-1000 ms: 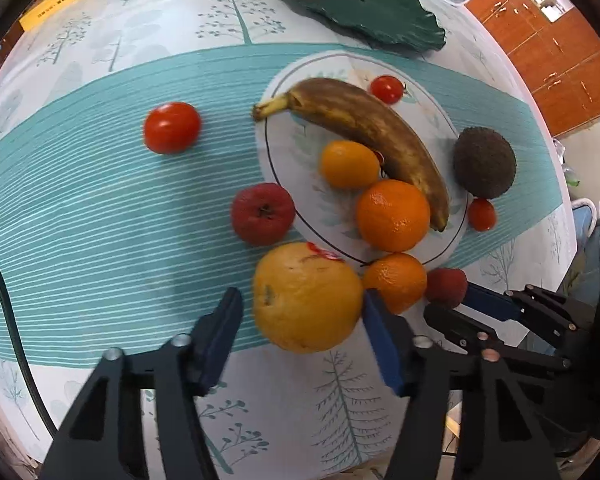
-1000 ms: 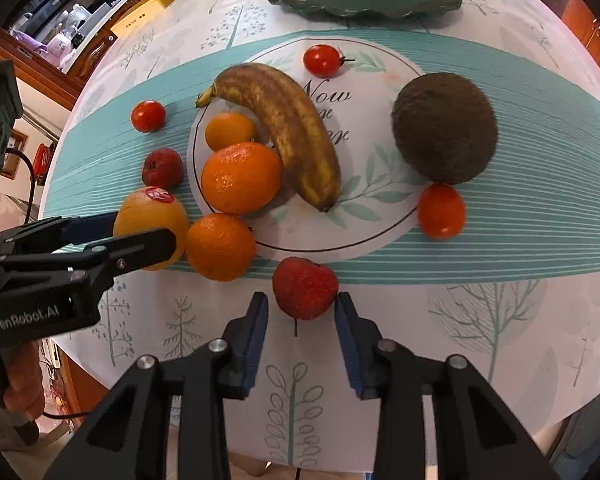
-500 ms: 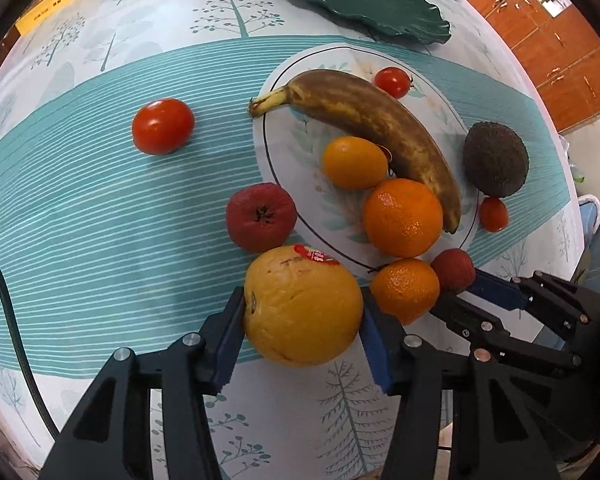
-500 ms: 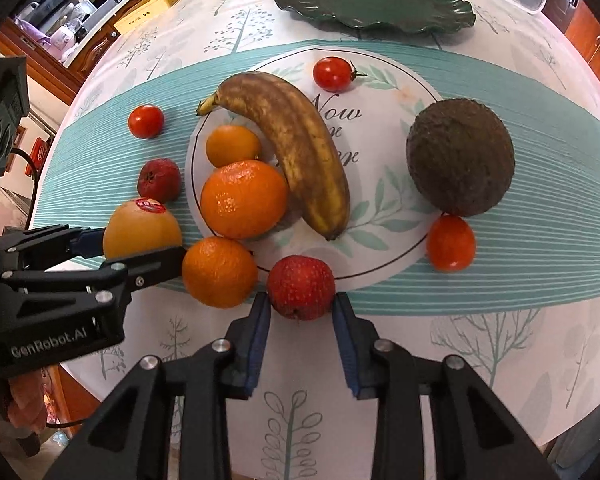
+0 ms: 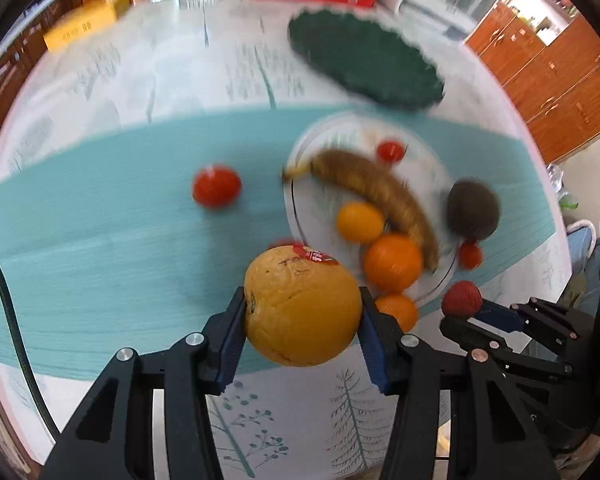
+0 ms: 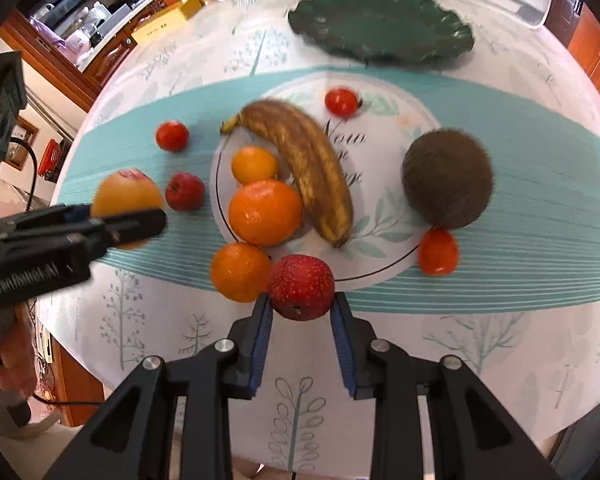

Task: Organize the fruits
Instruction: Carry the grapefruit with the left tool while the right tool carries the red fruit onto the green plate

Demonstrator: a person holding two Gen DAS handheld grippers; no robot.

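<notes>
A large yellow-orange citrus fruit (image 5: 302, 312) with a red sticker sits between the pads of my left gripper (image 5: 302, 296), raised off the tablecloth; the jaws are closing on it and the pads press its sides. My right gripper (image 6: 301, 300) is shut on a rough red fruit (image 6: 302, 286), lifted just above the cloth. The right wrist view shows the left gripper (image 6: 132, 224) with its citrus at the left. A brown banana (image 6: 300, 164), two oranges (image 6: 265, 212) and a cherry tomato (image 6: 341, 101) lie on the white disc (image 6: 388, 136).
An orange (image 6: 240, 272) lies by the disc's near rim. A tomato (image 6: 172, 136) and a red fruit (image 6: 185, 191) lie left of it, a brown round fruit (image 6: 448, 178) and small tomato (image 6: 438, 251) right. An empty dark green plate (image 6: 380, 28) stands behind.
Both grippers closed on their fruits and rose: the left took the yellow-orange citrus, the right the rough red fruit. Both fruits have left the cloth, and the left view has tilted up.
</notes>
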